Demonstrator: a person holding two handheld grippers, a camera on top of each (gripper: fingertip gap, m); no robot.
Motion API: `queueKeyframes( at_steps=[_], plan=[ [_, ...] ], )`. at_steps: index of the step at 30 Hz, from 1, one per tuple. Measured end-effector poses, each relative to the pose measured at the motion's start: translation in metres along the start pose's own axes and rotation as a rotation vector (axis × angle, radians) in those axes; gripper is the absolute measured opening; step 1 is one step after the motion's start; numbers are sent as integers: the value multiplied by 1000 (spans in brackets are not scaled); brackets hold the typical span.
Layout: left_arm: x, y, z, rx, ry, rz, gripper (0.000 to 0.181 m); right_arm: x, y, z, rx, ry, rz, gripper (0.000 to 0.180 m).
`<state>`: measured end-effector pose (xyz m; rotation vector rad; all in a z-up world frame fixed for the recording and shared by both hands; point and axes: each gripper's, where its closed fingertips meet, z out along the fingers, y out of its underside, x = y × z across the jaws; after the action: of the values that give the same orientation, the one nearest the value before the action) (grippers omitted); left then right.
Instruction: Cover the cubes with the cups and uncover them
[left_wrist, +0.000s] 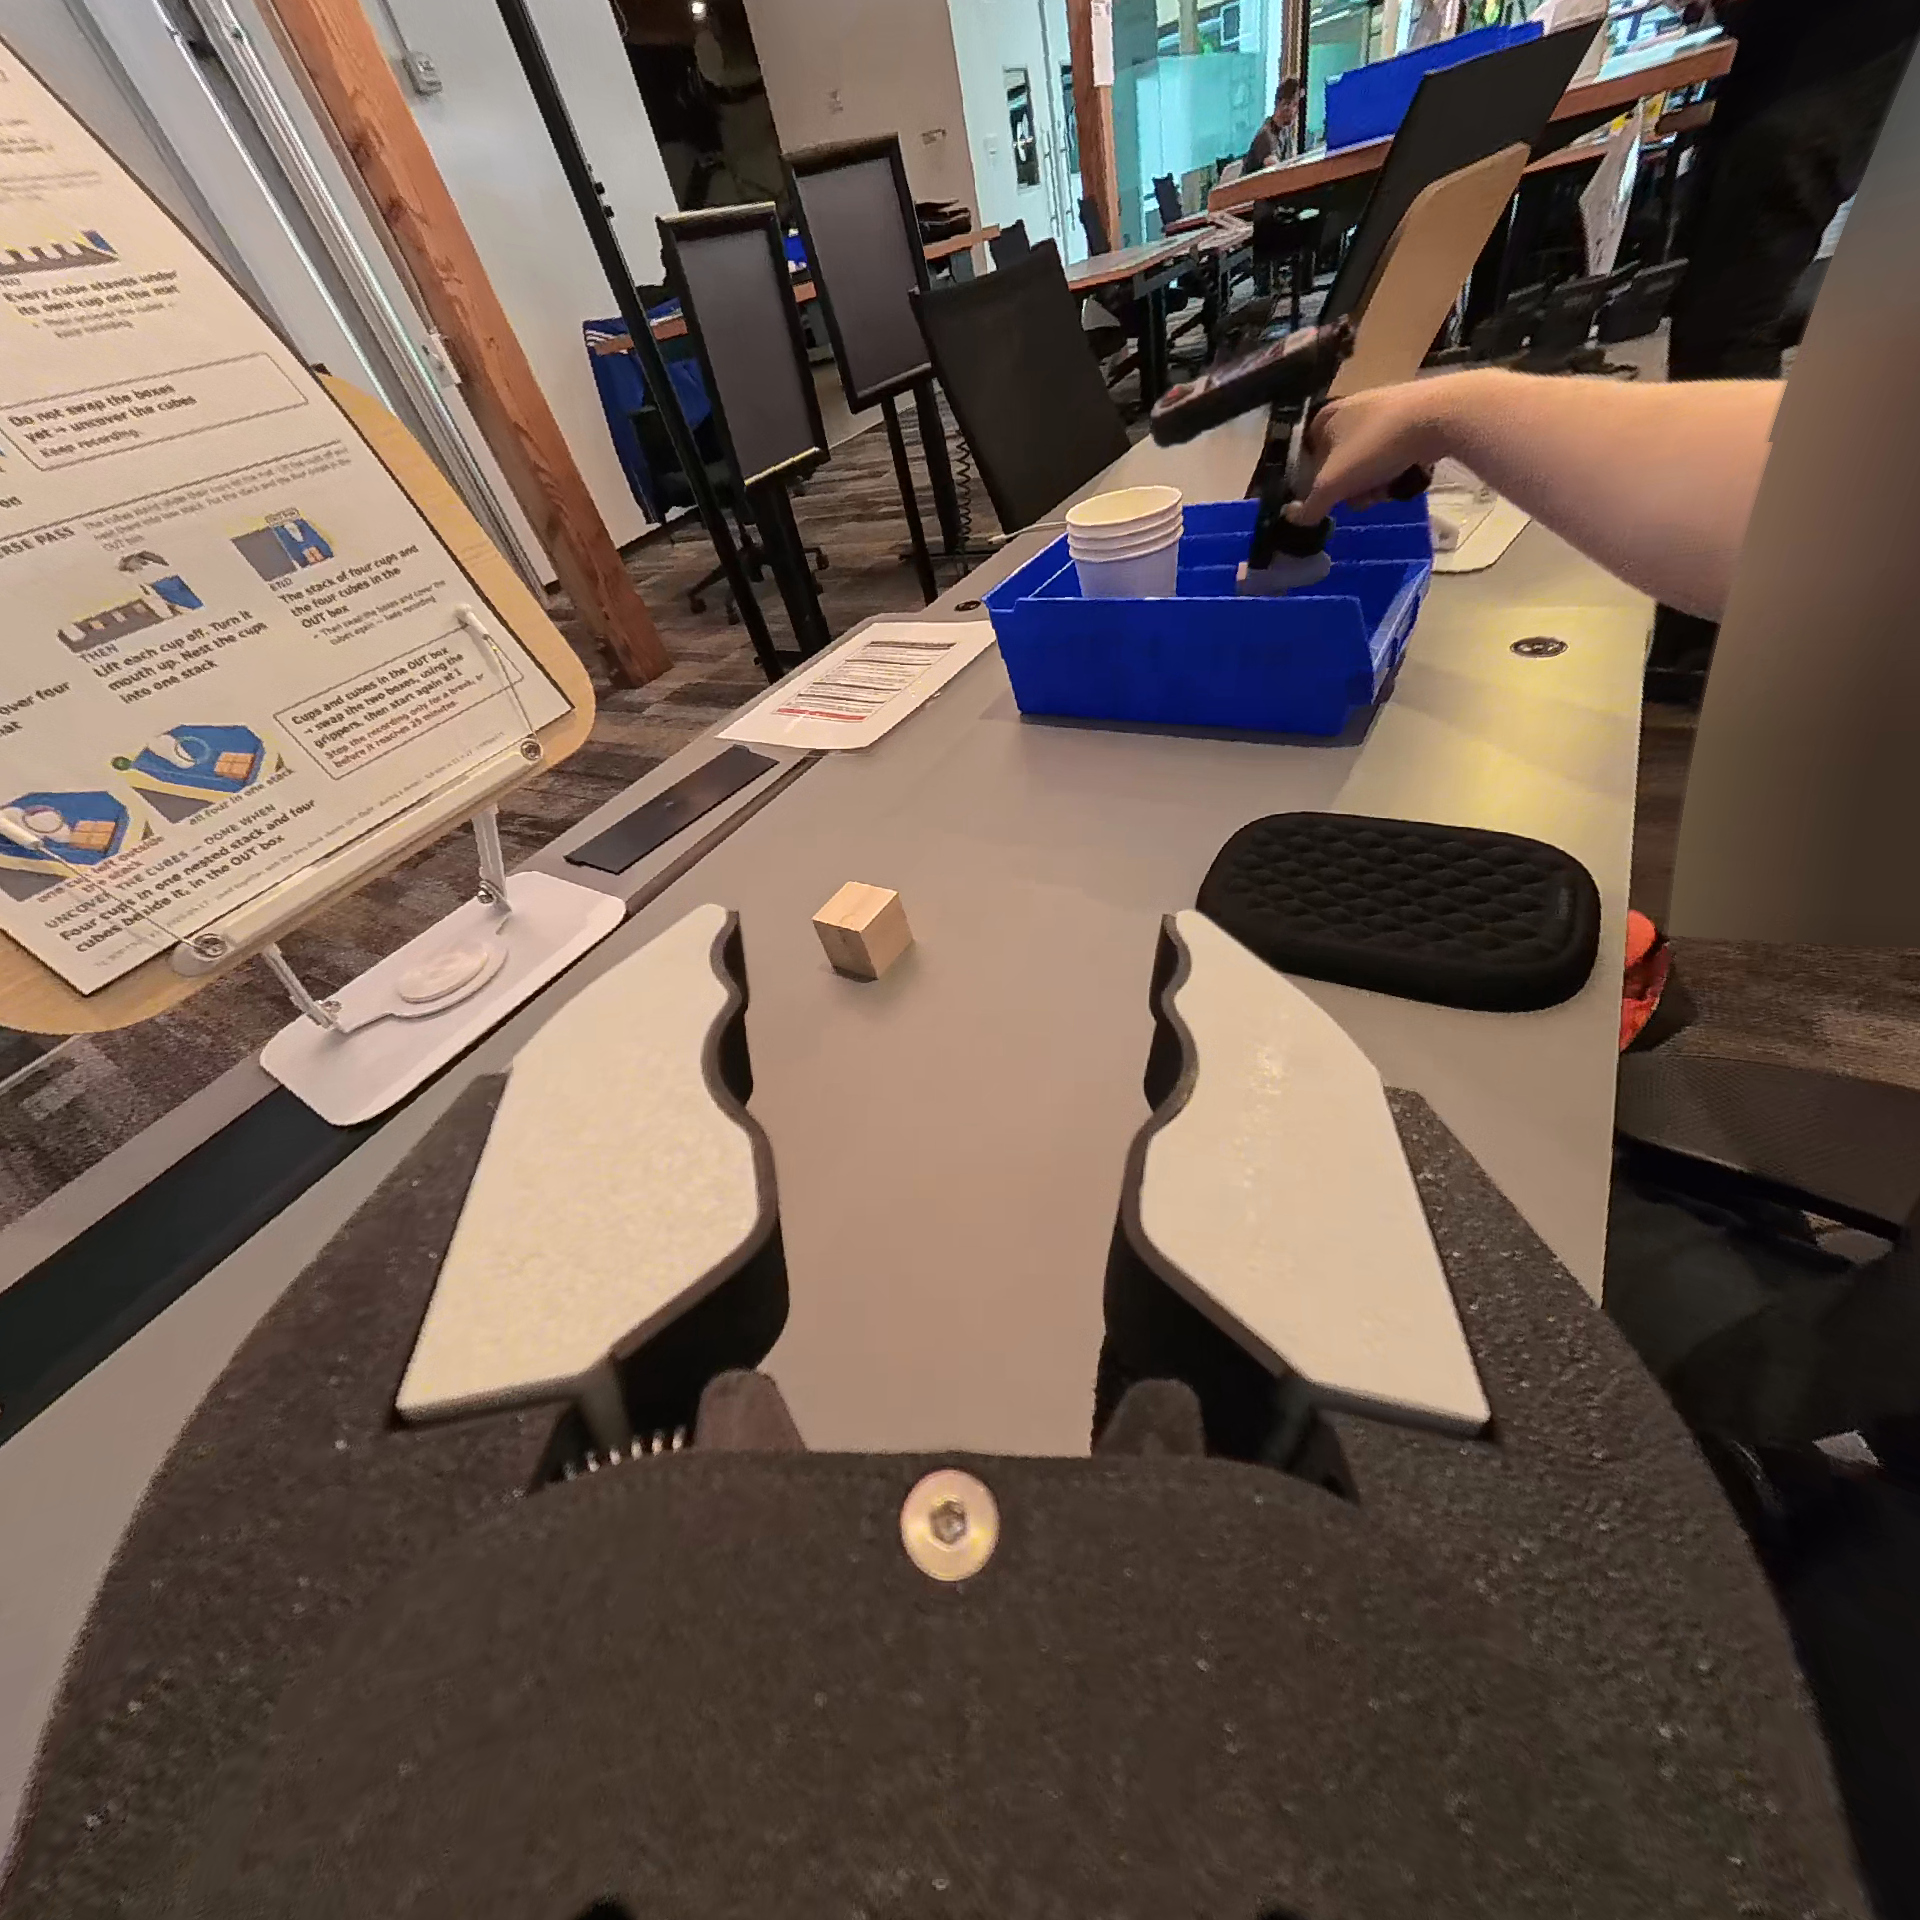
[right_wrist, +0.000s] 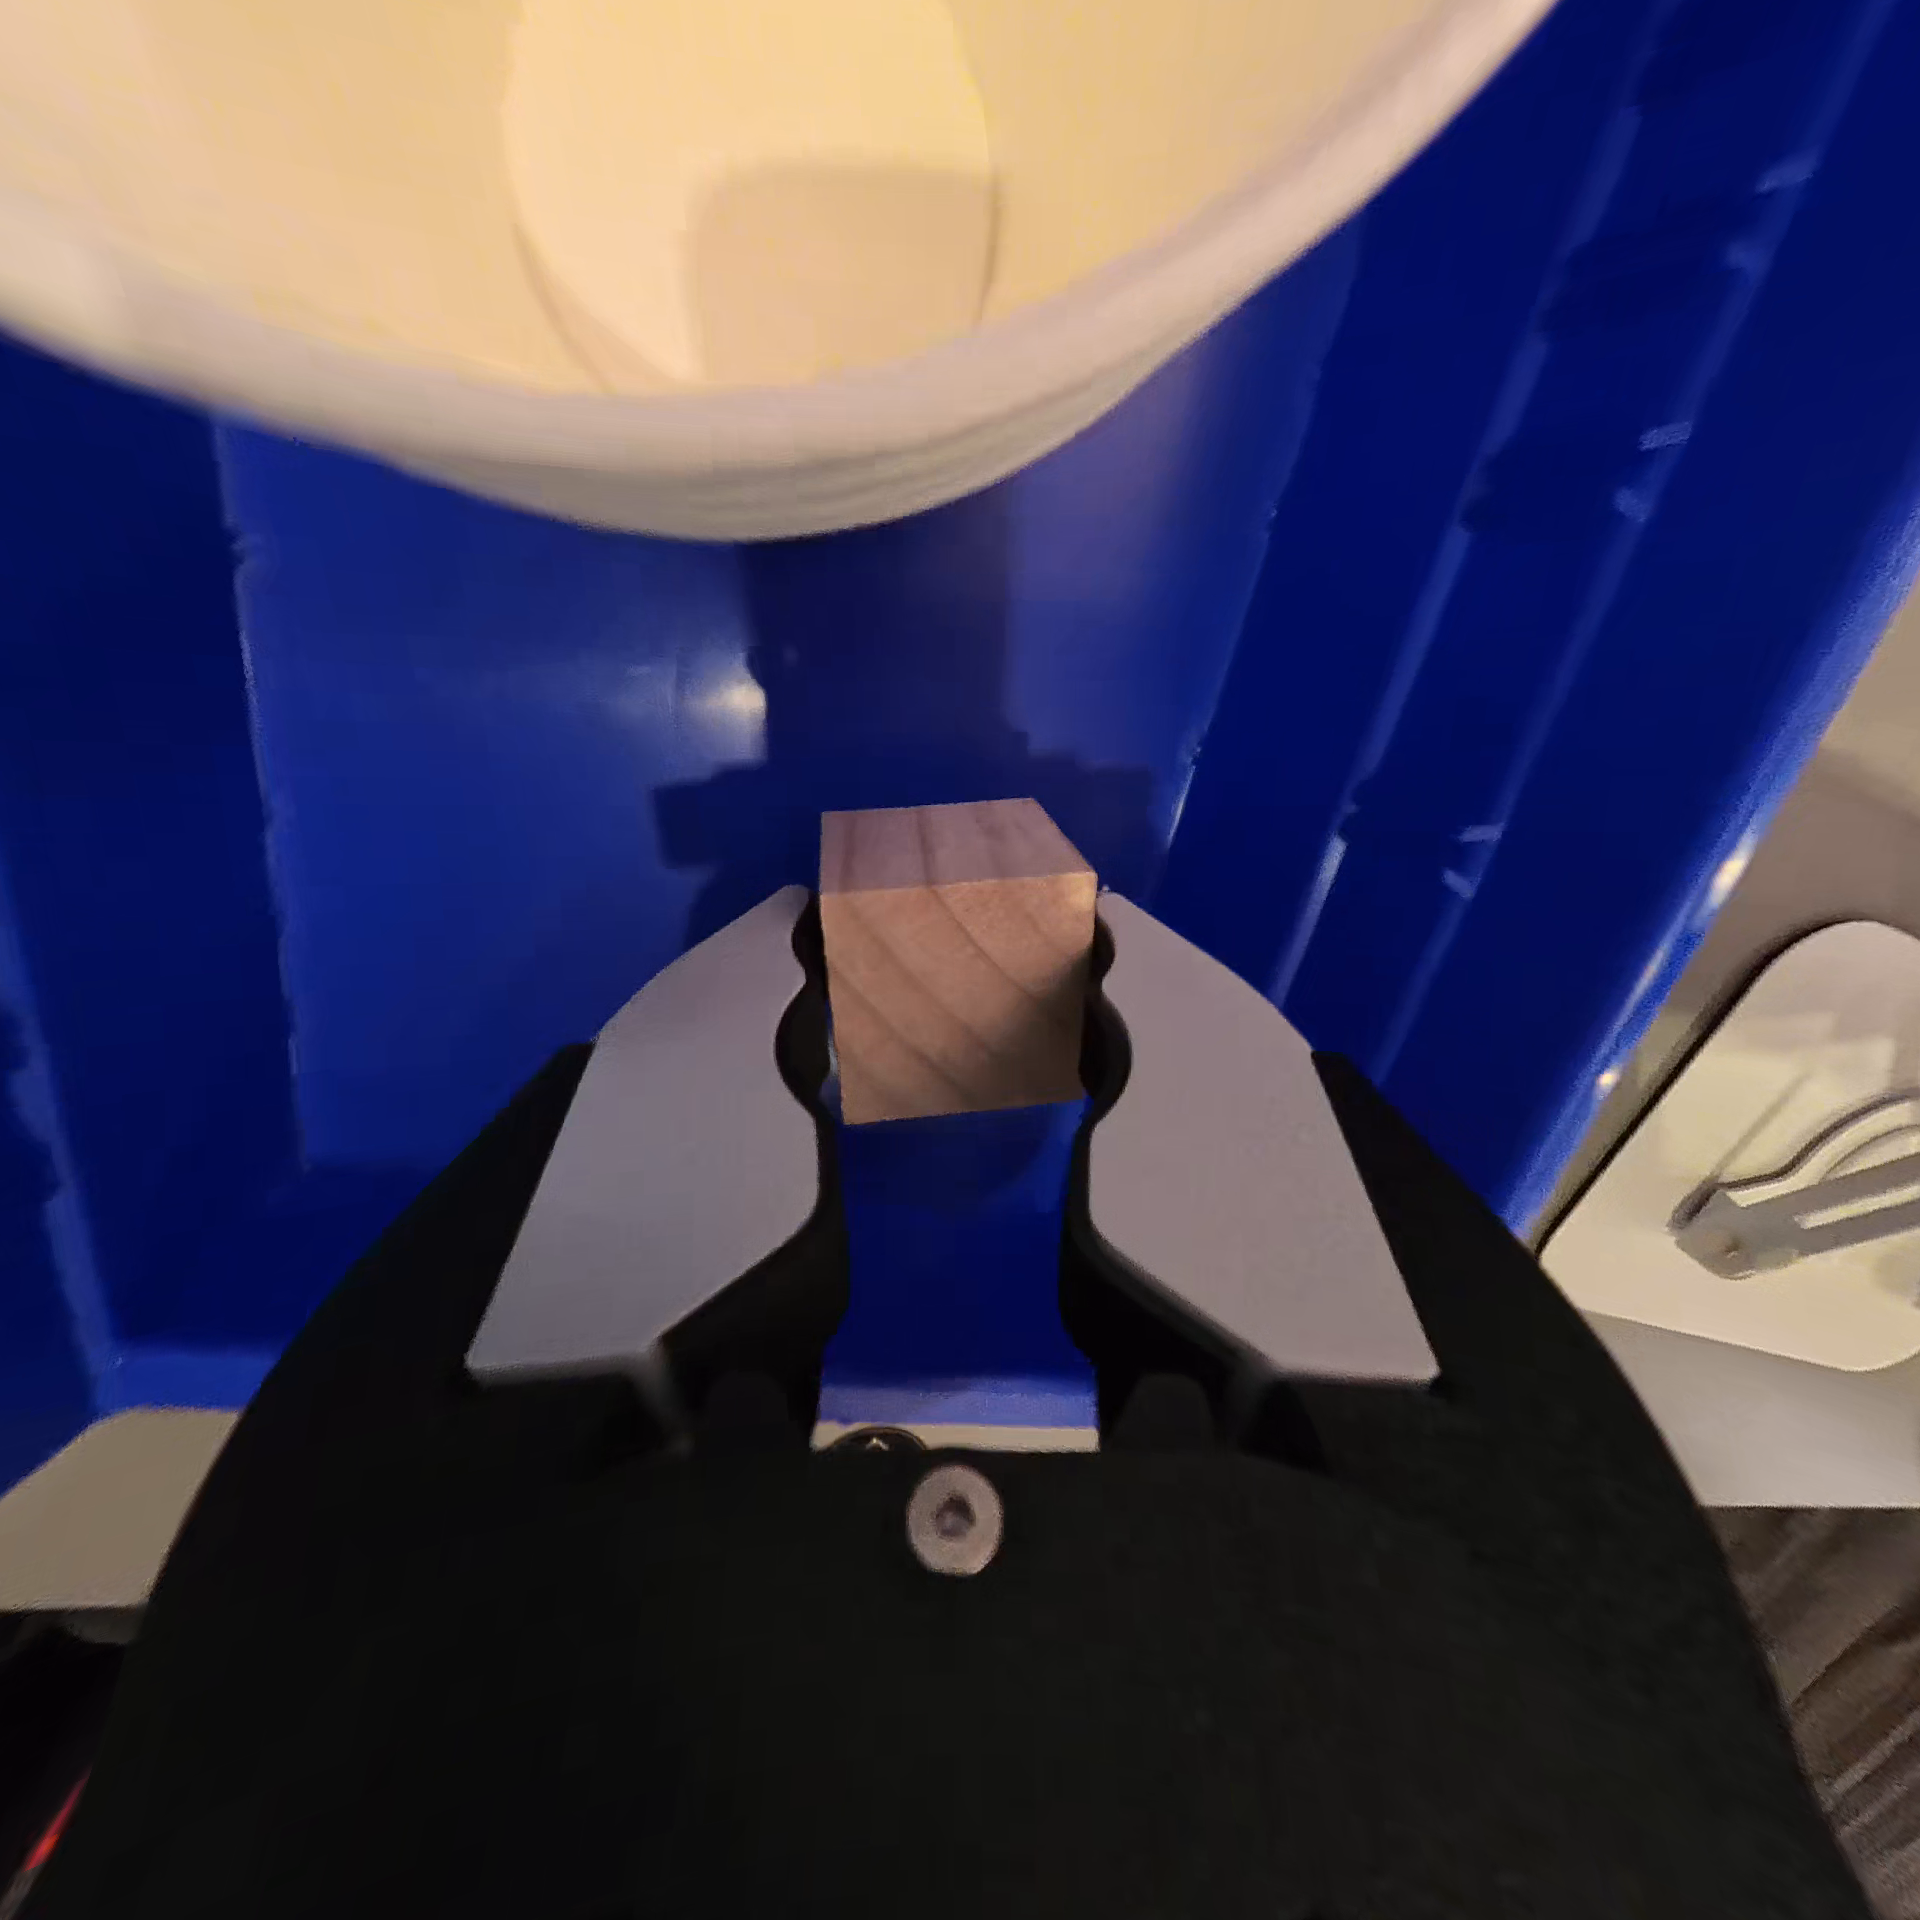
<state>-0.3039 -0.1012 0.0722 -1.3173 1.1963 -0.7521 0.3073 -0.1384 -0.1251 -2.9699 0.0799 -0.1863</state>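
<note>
Scene: a grey desk (left_wrist: 1039, 821) is shown with a blue bin (left_wrist: 1205, 665) at its far end, an instruction board (left_wrist: 239, 582) on a stand at the left and a black wrist pad (left_wrist: 1397, 909) at the right.

Right claw: the right gripper (right_wrist: 951, 997) is seen reaching down into the blue bin (right_wrist: 416, 831), its fingers closed against two opposite sides of a wooden cube (right_wrist: 956, 997) — the grip looks firm, though it cannot be told whether the cube is already lifted off the bin floor.

Left claw: the left gripper (left_wrist: 948, 997) is held low over the desk, spread wide and holding nothing.

Cubes: one pale cube (left_wrist: 862, 928) is already set out on the desk, just beyond the left fingertips; the other is in the right claw inside the bin.

Cups: a stack of white paper cups (left_wrist: 1127, 540) is standing mouth-up in the bin, beside the right claw; its rim (right_wrist: 727, 457) fills the top of the right wrist view.

Step in hand: the cubes are judged to be in the course of being laid out — no cup has been used yet.

Next move: the held cube would need to be raised clear of the bin wall and cup rim, then set down well apart from the first, leaving room for a cup over each.
</note>
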Motion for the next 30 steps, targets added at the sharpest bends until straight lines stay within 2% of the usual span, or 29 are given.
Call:
queueKeyframes(
  at_steps=[11, 18, 21, 25, 28, 30],
  plan=[
    [-1, 0, -5, 1, -18, 1, 74, 11, 8, 22, -48, 17, 152, 46],
    [-1, -1, -7, 7, -16, 3, 74, 12, 9, 25, -40, 44, 153, 47],
    [-2, -1, -10, 12, -20, -1, 74, 10, 7, 20, -18, 38, 163, 59],
    [-3, -1, -16, 20, -29, -2, 74, 10, 7, -20, 53, 79, 165, 63],
    [-5, -1, -19, 31, -32, -6, 74, 8, -6, -83, 210, 153, 174, 63],
    [-6, -1, -18, 36, -30, -10, 74, -14, -31, -134, 376, 179, 121, 61]
  ],
)
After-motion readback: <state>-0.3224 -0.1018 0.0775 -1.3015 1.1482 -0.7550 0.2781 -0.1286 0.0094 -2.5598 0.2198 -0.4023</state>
